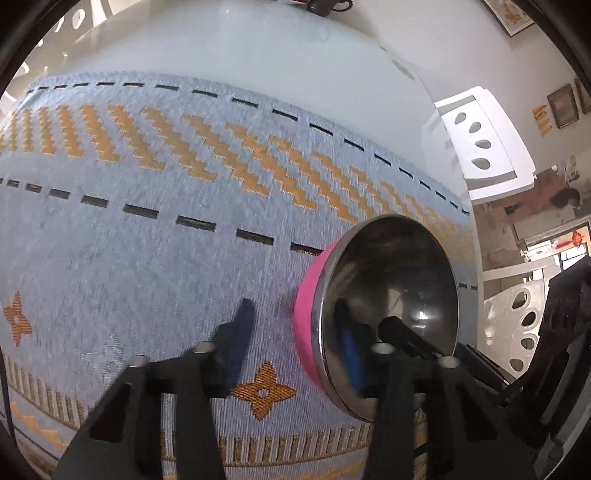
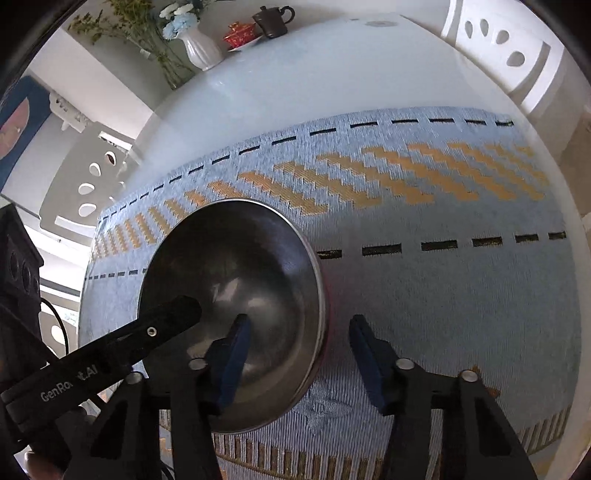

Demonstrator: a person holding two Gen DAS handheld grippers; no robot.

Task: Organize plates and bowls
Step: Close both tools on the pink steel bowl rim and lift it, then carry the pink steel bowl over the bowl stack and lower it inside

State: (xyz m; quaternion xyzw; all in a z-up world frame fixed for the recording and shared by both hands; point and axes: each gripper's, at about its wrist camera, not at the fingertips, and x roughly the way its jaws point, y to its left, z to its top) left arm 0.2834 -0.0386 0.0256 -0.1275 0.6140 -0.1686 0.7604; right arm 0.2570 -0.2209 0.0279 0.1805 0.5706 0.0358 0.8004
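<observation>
- One bowl in view: round steel bowl with a pink outer wall [image 1: 388,295], upright on a blue-grey woven placemat with orange zigzags [image 1: 166,229].
- One placemat, lying on one white glossy table [image 1: 277,48]; the bowl sits near the mat's right end in the left wrist view.
- My left tongs [image 1: 295,330]: jaws apart and straddling the bowl's rim, one finger on the mat outside the pink wall, the other inside the bowl. There is a gap to the wall, so no grip.
- My right tongs [image 2: 298,325]: jaws also apart across the opposite rim, one blue pad [image 2: 236,343] inside the bowl and one outside over the mat. Neither is pressing on it.
- Two tongs, both at the same bowl; each shows up in the other's camera.
- Far table edge: one white ribbed vase with flowers [image 2: 201,50], one red lidded cup [image 2: 240,35], one dark teapot [image 2: 273,20].
- Two white chairs with oval cut-outs [image 2: 506,48] in the right wrist view.
</observation>
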